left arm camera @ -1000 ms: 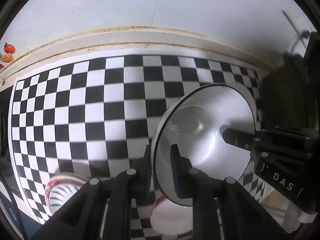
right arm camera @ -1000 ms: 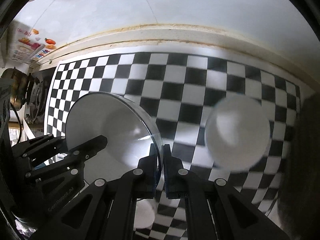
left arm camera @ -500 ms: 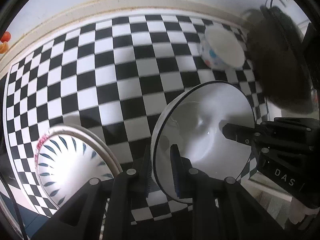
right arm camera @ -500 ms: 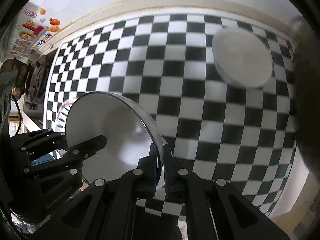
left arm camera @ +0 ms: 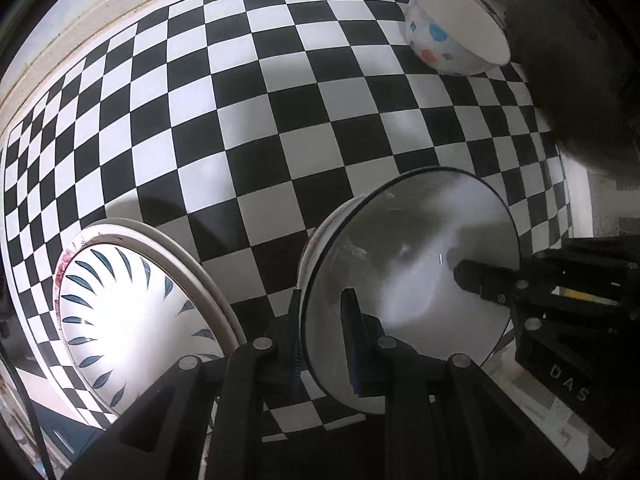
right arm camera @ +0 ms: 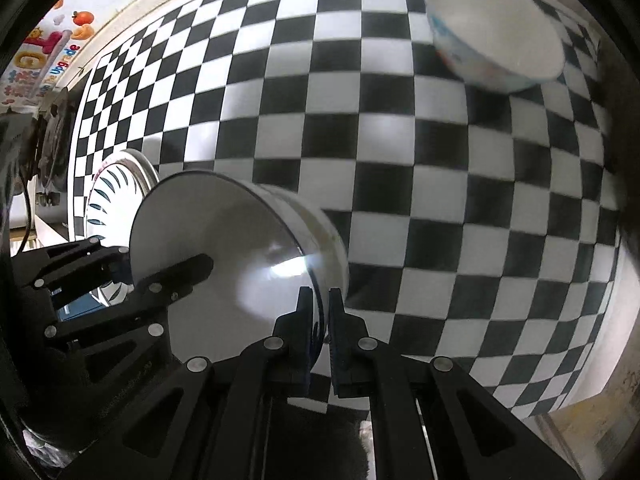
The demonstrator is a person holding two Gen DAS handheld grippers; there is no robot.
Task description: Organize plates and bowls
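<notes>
Left wrist view: left gripper [left arm camera: 326,344] clamped nearly shut on the near rim of the white bowl [left arm camera: 412,276], right gripper [left arm camera: 484,280] pinching the opposite rim. Carried lower and nearer the checkered mat [left arm camera: 248,128] than a second ago; patterned plate [left arm camera: 120,320] now fully in sight just beside, on the left, dotted bowl [left arm camera: 452,36] well apart at the far right. Probably being brought down for stacking. White bowl empty; plate bare. Right wrist view: right gripper [right arm camera: 322,332] squeezed tight on the white bowl [right arm camera: 224,256] rim, left gripper [right arm camera: 160,280] opposite. Bowl tilted, clear of the mat; plate [right arm camera: 116,192] behind it; dotted bowl [right arm camera: 492,28] empty, far right.
</notes>
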